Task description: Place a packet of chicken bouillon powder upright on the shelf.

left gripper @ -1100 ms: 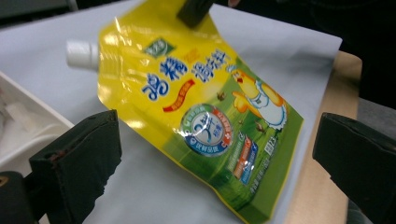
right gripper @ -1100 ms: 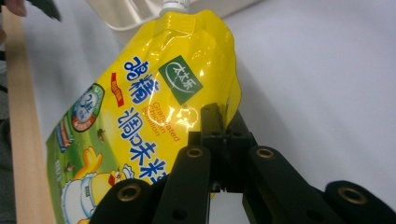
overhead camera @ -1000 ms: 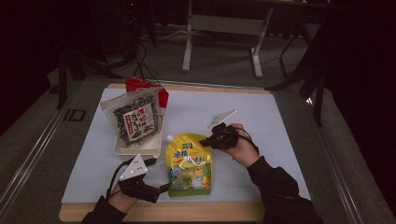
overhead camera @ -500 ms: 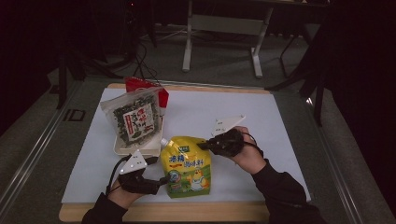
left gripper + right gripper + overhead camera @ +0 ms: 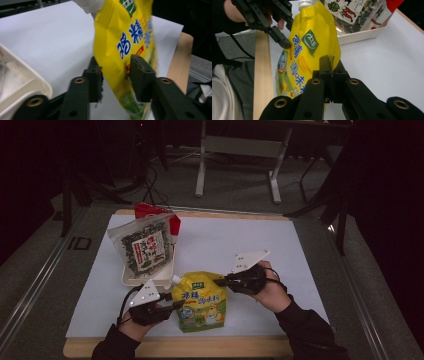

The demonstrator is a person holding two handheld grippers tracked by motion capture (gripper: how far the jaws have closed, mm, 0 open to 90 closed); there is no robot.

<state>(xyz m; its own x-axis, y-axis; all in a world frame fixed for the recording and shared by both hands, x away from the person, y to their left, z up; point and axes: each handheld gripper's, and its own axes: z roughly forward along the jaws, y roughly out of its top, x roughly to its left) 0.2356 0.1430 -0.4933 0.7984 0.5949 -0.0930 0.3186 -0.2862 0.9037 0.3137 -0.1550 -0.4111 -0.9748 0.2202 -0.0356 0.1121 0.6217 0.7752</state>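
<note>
Slippage is your main risk here. Your right gripper [image 5: 329, 63] is clamped on the thin edge of the yellow pouch [image 5: 202, 302], jaws fully together on a sliver of film; a hold that narrow would probably let go if you pull sideways. Your left gripper [image 5: 116, 75] has its jaws apart, straddling the opposite edge of the pouch, one jaw either side of the film, not yet biting. Close before the edge is seated between them and you will likely pinch only a crease, or push the pouch away and twist it in the right gripper's hold.

The pouch sits near you at the middle of the white sheet [image 5: 295, 250], its white spout [image 5: 175, 279] pointing far-left. That spout lies just beside the near rim of the tray [image 5: 131, 281], so a shove far-left could knock it against the tray. The tray carries the seaweed bag [image 5: 142, 247], with a red pack [image 5: 150, 211] behind it. To the right the sheet lies bare, so that way nothing blocks you.
</note>
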